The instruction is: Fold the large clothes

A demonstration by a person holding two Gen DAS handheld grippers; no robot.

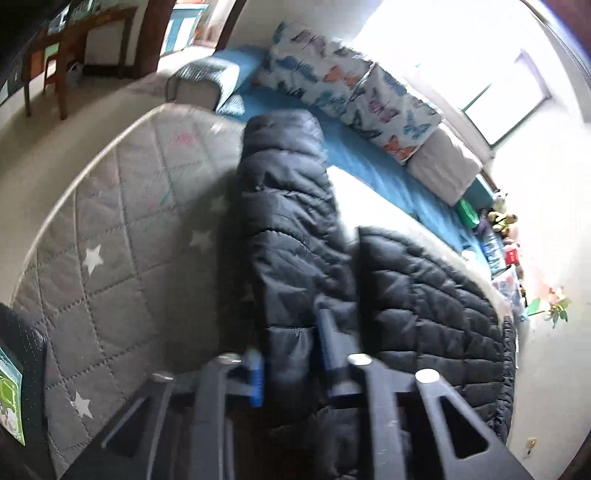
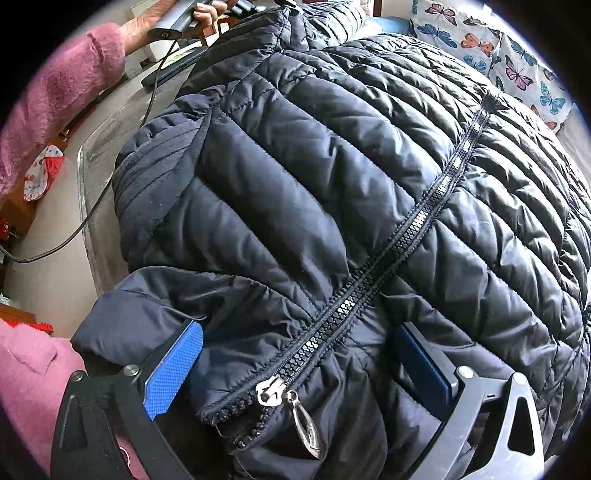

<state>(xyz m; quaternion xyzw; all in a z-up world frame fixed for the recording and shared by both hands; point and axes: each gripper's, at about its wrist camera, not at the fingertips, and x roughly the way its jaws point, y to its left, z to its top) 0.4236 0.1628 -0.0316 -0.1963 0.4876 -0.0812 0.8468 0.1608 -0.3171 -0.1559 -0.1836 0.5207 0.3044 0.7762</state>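
Observation:
A black quilted puffer jacket [image 2: 332,184] lies on the bed, zipped, with its silver zip pull [image 2: 271,391] at the collar near me. My right gripper [image 2: 299,354] is shut on the collar, which bunches between its blue pads [image 2: 177,365]. In the left wrist view one sleeve [image 1: 288,221] stretches away over the grey star quilt [image 1: 122,221], beside the jacket's body [image 1: 432,306]. My left gripper [image 1: 291,354] is shut on the sleeve's near end. It also shows in the right wrist view at the top left [image 2: 207,14], held by a hand.
A butterfly-print pillow [image 1: 347,92] and a white pillow [image 1: 443,166] lie at the far side on a blue sheet [image 1: 369,162]. Toys and bottles [image 1: 498,236] line the bright window wall. A wooden desk and chair [image 1: 70,48] stand on the floor far left. A cable [image 2: 110,177] hangs from the left gripper.

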